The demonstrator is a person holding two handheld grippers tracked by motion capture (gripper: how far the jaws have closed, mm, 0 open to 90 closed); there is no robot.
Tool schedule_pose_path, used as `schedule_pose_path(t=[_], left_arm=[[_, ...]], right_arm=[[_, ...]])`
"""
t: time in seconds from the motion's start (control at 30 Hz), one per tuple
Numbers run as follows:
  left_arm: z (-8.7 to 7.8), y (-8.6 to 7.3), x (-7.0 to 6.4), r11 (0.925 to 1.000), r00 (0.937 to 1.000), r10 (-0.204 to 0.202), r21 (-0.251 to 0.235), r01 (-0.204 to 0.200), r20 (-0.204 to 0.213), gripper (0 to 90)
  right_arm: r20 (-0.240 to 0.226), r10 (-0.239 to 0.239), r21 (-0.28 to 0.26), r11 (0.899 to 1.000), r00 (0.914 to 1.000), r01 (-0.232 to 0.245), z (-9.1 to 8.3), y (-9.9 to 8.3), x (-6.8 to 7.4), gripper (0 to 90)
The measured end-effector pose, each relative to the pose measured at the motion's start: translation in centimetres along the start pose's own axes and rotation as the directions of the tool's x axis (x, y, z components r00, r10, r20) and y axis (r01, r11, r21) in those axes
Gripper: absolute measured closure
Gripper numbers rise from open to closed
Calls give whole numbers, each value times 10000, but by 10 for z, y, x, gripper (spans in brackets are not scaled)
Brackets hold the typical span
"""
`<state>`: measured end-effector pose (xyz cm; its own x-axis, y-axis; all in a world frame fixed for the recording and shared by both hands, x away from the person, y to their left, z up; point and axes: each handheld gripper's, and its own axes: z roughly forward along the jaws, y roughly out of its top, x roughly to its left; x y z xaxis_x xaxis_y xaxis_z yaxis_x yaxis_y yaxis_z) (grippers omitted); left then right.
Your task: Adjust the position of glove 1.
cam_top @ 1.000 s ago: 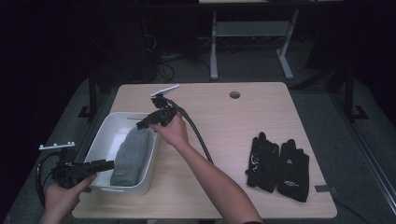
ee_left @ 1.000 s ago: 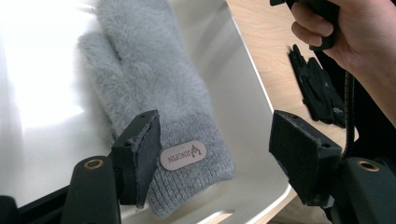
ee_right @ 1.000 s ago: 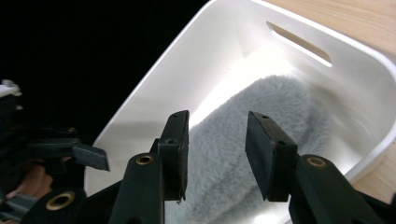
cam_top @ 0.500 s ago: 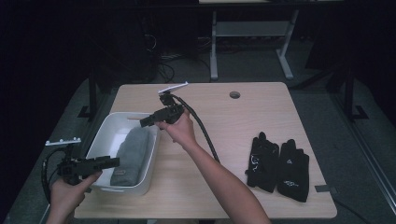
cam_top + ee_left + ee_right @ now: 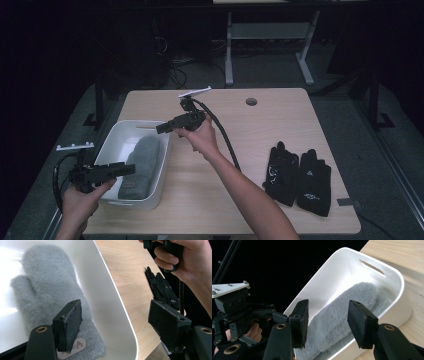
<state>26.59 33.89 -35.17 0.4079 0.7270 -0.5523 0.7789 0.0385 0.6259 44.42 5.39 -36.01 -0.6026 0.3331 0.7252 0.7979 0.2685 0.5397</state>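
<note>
Your right gripper has its two black jaws spread apart, empty, above a white tub at the edge of the wooden table. A grey furry mitten lies inside the tub, seen between the jaws. Your left gripper sits beyond the tub, its grey plate on top.

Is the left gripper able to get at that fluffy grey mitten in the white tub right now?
Probably yes. The left gripper is open, with one jaw above the grey mitten and the other outside the white tub's rim; nothing covers the mitten, though it must shift inward first.
</note>
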Motion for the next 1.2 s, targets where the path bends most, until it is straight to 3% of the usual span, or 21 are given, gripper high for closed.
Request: schedule_pose_path(t=[0.83, 1.2], left_arm=[[22, 15, -28, 9993, 9983, 380, -31, -379, 435, 230], [42, 22, -48, 9975, 9956, 669, 195, -684, 657, 227]], right_arm=[[-144, -109, -420, 9991, 9998, 103, -46, -7, -2, 466], [-196, -52, -822, 9966, 9998, 35, -77, -16, -8, 444]])
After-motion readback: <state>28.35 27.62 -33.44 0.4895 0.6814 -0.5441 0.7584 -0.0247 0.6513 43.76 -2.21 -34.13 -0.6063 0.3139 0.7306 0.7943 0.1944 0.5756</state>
